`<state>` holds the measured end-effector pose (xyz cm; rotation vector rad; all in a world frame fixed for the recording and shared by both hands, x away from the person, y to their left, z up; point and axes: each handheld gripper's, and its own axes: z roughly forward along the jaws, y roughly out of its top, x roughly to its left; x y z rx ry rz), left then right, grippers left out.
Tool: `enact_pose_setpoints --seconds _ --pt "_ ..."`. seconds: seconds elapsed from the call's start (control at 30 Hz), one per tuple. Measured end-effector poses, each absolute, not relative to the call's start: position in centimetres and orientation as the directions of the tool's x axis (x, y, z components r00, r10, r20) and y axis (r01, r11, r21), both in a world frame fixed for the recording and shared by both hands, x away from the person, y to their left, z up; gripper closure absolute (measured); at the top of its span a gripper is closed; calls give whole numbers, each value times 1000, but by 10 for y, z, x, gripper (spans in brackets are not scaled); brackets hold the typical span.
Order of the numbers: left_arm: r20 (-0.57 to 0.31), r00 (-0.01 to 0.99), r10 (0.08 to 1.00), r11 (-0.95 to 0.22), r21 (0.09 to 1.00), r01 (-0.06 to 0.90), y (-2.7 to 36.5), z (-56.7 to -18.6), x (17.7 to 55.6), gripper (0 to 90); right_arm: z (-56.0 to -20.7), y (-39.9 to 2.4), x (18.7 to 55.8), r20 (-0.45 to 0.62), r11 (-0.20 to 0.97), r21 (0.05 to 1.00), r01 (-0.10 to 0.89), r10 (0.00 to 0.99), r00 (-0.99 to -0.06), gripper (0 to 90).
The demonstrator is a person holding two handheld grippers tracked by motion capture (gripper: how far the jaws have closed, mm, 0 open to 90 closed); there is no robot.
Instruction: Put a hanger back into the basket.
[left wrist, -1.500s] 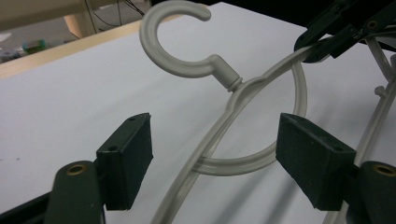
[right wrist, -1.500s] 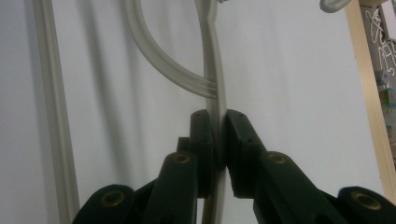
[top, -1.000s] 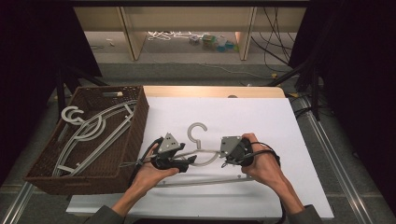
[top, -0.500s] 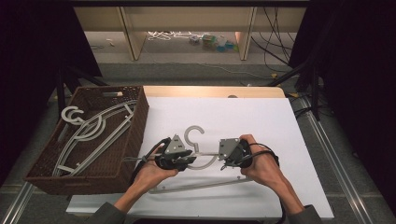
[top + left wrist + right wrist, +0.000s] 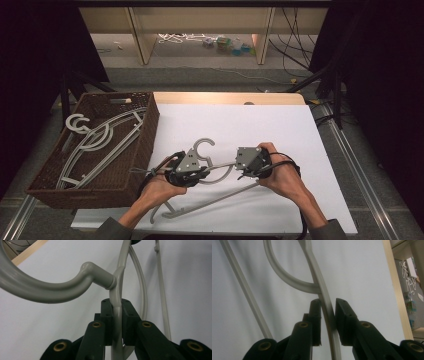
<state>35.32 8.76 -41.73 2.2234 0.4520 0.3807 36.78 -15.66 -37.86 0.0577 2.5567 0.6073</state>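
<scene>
Since the earlier frames, the left gripper point(image 5: 186, 169) had edged in along the grey hanger point(image 5: 220, 170) toward its hook, and its jaws had just been closing, with the hanger's arm between them. The hanger lay across the white board point(image 5: 300, 145) in front of the person, hook pointing away toward the far edge, its lower bar running down toward the near edge. In the left gripper view the two black pads point(image 5: 107, 315) pressed on the hanger's arm point(image 5: 117, 322) just below the joint where the hook's neck springs off, so that gripper was clamped on the hanger. In the right gripper view the hanger's arm point(image 5: 325, 307) ran up between the jaws; the jaws had just been opening a little, the left pad point(image 5: 315, 315) lay against the arm and the right one stood slightly off it, so that hold looked slack rather than firm. The right gripper point(image 5: 252, 162) sat just beside the left, on the other shoulder.

To do this step well, I judged the right hand should either let go fully or re-clamp before any lift, since a half-loose pinch lets the curved arm twist. The left grip near the neck was well placed for carrying. The wicker basket point(image 5: 145, 145) to the left already held other hangers point(image 5: 100, 142), so the hook should go in flat and aligned with theirs to avoid snagging.
</scene>
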Motion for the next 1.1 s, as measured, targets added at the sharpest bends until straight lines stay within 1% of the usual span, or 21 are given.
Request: enact_pose_setpoints --seconds 0.07,0.1,0.13,0.2,0.23,0.27,0.3,0.33,0.4,0.47,0.53,0.67,0.7,0.73,0.8,0.83,0.87,0.97,1.03,1.1 --pt "108 888 448 -592 780 204 90 -416 353 820 -378 -157 369 -449 885 462 -52 183 -874 731" --pt "107 886 452 -586 784 205 91 -415 352 820 -377 -158 369 -426 875 484 -21 214 -879 695" --pt "106 885 453 -584 786 205 93 -413 353 821 -375 -158 369 -412 861 509 8 252 -875 640" --pt "93 880 466 -572 791 219 98 -410 354 821 -371 -159 369 -391 819 570 56 331 -859 573" --pt "99 876 472 -574 789 220 101 -409 356 821 -369 -159 369 -349 787 610 92 370 -861 530" --pt "77 872 483 -551 801 235 102 -408 356 820 -367 -160 368 -320 756 643 120 408 -855 491" --pt "76 869 489 -550 800 239 105 -407 357 820 -366 -161 369 -309 721 679 136 449 -839 450" --pt "53 862 504 -528 808 260 107 -407 358 820 -364 -163 370 -285 687 710 156 483 -828 428" --pt "48 854 518 -527 804 275 112 -404 360 820 -362 -166 372 -242 624 762 173 523 -817 391" --pt "10 839 544 -490 815 308 115 -402 360 820 -361 -167 371 -218 581 793 184 552 -805 375" --pt "3 841 541 -487 817 310 119 -399 360 820 -360 -169 370 -206 542 821 179 574 -792 342" --pt "-22 818 574 -449 827 338 125 -396 363 820 -356 -173 366 -137 443 873 204 624 -769 315" --pt "-37 813 581 -431 834 345 127 -396 363 820 -355 -175 365 -117 429 877 217 628 -769 301" --pt "-43 807 589 -424 833 354 128 -395 363 820 -356 -177 364 -121 418 884 209 637 -762 286" --pt "-58 802 595 -413 834 366 132 -393 364 820 -358 -180 361 -105 406 884 230 654 -749 264" --pt "-50 803 593 -420 832 362 134 -391 364 820 -359 -183 359 -95 392 889 235 663 -743 254" --pt "-65 796 602 -398 840 369 134 -391 364 820 -361 -185 358 -77 369 897 243 671 -737 246" --pt "-80 787 612 -378 844 380 138 -386 364 820 -363 -190 355 -32 312 916 253 684 -729 243" --pt "-87 782 617 -368 847 384 142 -383 365 820 -363 -192 351 -27 301 920 252 689 -725 238" --pt "-113 774 623 -342 850 400 145 -381 365 820 -364 -193 347 -43 307 920 242 694 -719 237"
